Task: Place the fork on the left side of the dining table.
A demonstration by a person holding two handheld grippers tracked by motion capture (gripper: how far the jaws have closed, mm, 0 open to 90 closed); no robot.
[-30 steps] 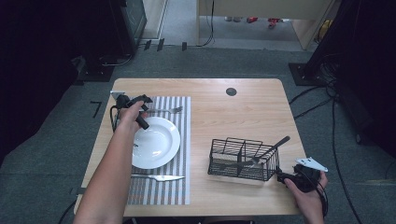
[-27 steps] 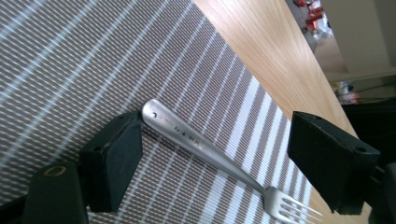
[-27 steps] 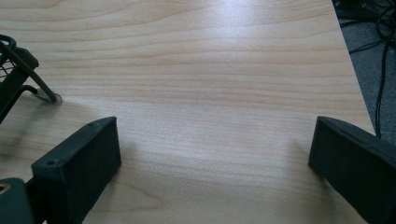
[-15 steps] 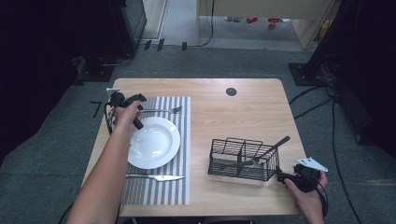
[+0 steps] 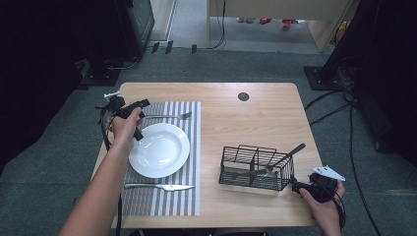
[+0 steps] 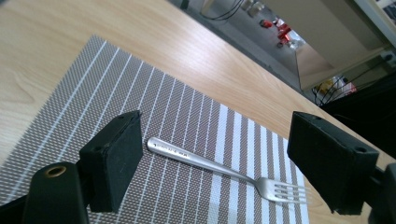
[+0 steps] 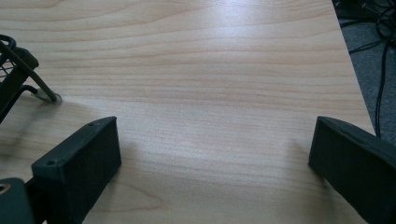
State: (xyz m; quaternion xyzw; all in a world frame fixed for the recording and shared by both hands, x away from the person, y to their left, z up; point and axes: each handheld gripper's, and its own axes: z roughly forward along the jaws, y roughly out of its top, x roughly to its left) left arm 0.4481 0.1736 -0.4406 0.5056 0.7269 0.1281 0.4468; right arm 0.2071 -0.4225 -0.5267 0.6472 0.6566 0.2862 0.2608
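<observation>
Bare tabletop [image 5: 246, 123] between plate [image 5: 160, 150] and wire basket [image 5: 255, 167]

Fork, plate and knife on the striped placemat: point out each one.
fork [image 6: 219, 165]: left gripper view, middle of its handle.
plate [image 5: 159, 149]: high view, centre of the white dish.
knife [image 5: 160, 187]: high view, middle of it, where handle meets blade.

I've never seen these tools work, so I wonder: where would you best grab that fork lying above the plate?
Probably the handle of the fork, from straight above. It lies flat on the placemat, long and narrow, so open jaws can straddle its plain middle; the tines are wider and harder to pinch.
</observation>
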